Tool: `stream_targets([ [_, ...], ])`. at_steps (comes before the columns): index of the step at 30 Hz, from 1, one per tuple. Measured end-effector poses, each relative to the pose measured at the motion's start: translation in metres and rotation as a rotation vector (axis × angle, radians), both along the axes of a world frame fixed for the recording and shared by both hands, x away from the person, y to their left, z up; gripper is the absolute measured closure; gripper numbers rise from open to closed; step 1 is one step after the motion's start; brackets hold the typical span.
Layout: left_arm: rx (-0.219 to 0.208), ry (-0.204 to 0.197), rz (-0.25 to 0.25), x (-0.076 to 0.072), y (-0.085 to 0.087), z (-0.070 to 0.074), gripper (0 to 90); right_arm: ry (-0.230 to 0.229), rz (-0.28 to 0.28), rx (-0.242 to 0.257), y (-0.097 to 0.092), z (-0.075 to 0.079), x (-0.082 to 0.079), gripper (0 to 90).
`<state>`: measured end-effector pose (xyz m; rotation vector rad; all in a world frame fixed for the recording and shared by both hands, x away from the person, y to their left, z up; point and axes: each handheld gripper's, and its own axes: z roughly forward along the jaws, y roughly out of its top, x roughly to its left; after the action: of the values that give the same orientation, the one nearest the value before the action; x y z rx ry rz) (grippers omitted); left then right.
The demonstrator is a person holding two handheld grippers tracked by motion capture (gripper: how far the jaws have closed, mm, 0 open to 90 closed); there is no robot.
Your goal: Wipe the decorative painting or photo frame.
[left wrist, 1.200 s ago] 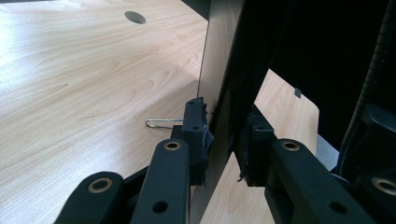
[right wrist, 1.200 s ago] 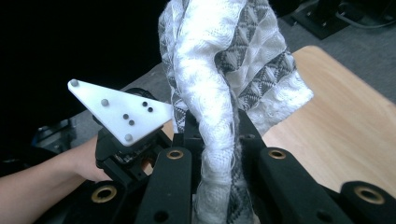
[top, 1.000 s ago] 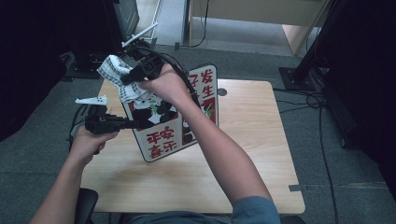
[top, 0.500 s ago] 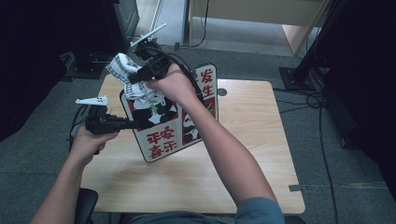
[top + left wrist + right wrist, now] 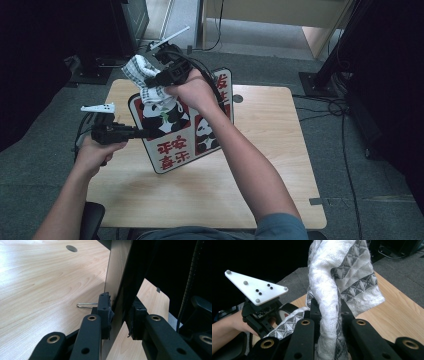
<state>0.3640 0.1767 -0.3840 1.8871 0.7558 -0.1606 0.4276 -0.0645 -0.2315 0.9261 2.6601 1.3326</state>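
While the left tongs [image 5: 145, 133] clamp the edge of the panda board [image 5: 185, 131], propped tilted on the counter [image 5: 270, 150], the right tongs [image 5: 157, 80] pinch a patterned cloth [image 5: 142, 75] at its upper corner, so wiping looks underway, with a downward stroke across the face likely next.

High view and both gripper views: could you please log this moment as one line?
left gripper: shut on panda sign board, held tilted on the table | right gripper: shut on patterned cloth at board's top edge
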Motion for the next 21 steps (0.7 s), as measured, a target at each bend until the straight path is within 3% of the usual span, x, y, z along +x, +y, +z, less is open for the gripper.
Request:
stream_targets([
  [21, -0.002, 0.014, -0.017, -0.001, -0.001, 0.0, 75.3, -0.014, -0.032, 0.009, -0.024, -0.001, 0.004, 80.3],
])
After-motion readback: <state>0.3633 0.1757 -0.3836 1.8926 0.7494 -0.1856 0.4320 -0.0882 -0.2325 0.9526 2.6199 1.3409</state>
